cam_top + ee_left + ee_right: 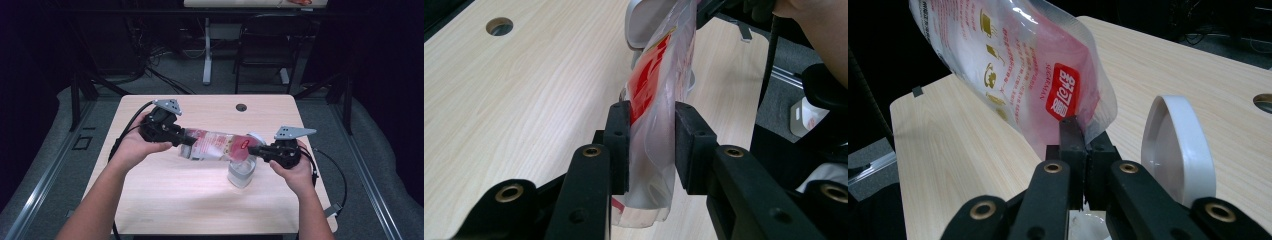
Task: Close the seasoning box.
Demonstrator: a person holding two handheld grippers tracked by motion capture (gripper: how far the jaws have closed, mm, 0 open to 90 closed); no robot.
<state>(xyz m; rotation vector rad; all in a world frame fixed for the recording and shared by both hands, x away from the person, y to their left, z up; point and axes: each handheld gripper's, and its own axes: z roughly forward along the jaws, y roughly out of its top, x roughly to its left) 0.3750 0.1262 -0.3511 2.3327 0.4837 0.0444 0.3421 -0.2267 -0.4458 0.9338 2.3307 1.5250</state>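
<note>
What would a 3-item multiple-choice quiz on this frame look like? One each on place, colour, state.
1. Where is the clear plastic pouch?
A. Lying flat on the table
B. Held up between the left gripper and the right gripper
C. On the floor

2. What colour is the label patch near the pouch's pinched edge?
A. Red
B. Blue
C. Green

3. How does the right gripper stand?
A. Wide open, apart from the pouch
B. Shut on the pouch's edge
C. Shut on the table edge

Answers:
1. B: the high view shows each gripper on one end of the pouch, off the table and over a clear container.
2. A: the right gripper view shows a red patch with white characters just above the jaws.
3. B: in the right gripper view its jaws are pressed together on the thin film edge.
</note>
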